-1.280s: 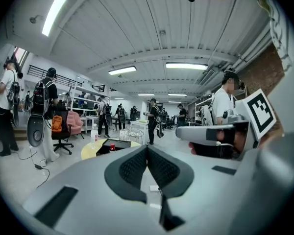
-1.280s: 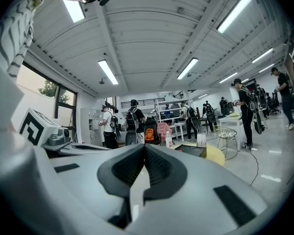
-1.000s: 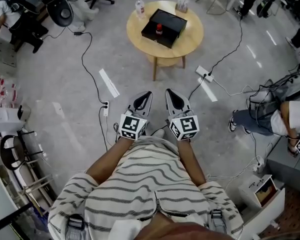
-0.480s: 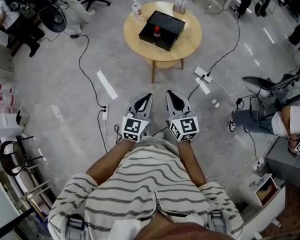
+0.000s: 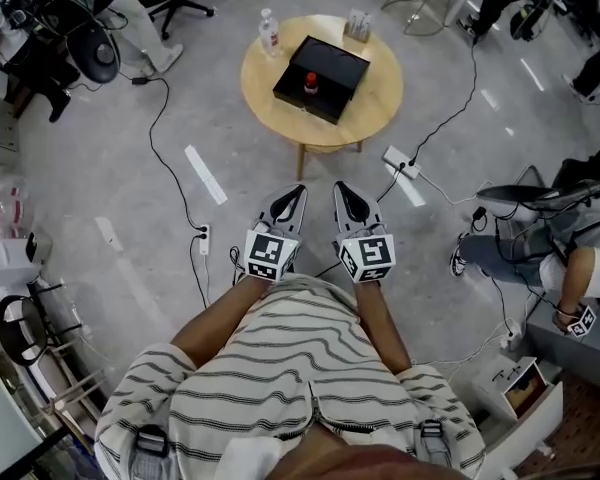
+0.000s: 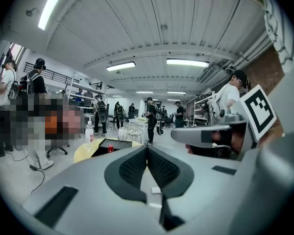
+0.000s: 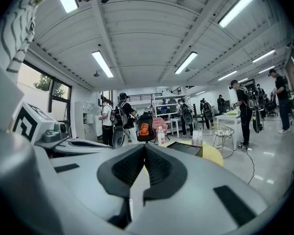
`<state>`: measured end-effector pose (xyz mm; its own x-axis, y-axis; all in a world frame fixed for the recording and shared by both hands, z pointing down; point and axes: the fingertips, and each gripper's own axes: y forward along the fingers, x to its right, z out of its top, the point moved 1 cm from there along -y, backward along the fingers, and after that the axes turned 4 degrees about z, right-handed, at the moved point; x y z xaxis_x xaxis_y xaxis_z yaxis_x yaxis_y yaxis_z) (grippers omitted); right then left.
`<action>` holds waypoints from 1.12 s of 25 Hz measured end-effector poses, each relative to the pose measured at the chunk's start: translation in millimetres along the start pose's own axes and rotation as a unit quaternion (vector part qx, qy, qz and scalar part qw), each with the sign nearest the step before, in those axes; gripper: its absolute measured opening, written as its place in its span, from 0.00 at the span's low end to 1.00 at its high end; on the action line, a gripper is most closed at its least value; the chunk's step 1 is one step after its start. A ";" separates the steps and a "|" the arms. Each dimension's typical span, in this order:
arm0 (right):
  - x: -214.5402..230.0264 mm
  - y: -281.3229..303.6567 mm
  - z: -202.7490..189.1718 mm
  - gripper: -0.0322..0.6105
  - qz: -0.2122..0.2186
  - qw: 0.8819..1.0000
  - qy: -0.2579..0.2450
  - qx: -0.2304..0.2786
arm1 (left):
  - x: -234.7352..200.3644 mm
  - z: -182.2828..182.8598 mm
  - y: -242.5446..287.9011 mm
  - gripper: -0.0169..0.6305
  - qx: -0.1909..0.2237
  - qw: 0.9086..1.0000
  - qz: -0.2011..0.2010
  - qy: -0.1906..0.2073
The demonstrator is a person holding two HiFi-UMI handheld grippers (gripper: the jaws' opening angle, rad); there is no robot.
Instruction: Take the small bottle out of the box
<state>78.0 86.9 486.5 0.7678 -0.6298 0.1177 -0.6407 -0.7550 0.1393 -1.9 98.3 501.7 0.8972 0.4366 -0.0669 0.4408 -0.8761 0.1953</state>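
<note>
**Both Hand-Held Grippers Closed and Empty, Bottle Waits Across the Floor**

Your left hand-held gripper (image 5: 293, 196) and right hand-held gripper (image 5: 347, 198) sit side by side in front of your waist, each with its jaws pressed together on nothing. Their tips angle slightly toward each other and point at the round tabletop (image 5: 372, 96), which is well apart from you.

The small bottle (image 5: 310, 82), red-capped, appears to stand upright with its long axis vertical. It is inside the black box (image 5: 330, 63), toward the box's near left end. The box lies askew near the middle of the tabletop.

The bottle lies straight ahead, almost on the line between your two hand-held grippers. It is a shade closer to the left one, so neither has a clear advantage yet.

A clear water bottle (image 5: 269, 32) stands at the tabletop's far left edge, and a small holder (image 5: 357, 26) stands at the far edge behind the box. Both are clear of the bottle.

A power strip (image 5: 399, 159) lies on the floor (image 5: 130, 218) to the right of your path. The box walls around the bottle will likely force a reach from above, with the jaws opened first. Other people work around the room's edges.
</note>
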 end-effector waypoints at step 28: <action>75.8 182.6 49.9 0.08 -0.087 0.996 0.013 -0.018 | -146.8 48.1 155.9 0.06 -0.034 0.996 -0.075 0.013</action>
<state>19.4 -107.8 471.7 0.8669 -0.4851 0.1144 -0.4984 -0.8449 0.1942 -63.5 -112.2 494.9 0.8196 0.5679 -0.0760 0.5670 -0.7847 0.2507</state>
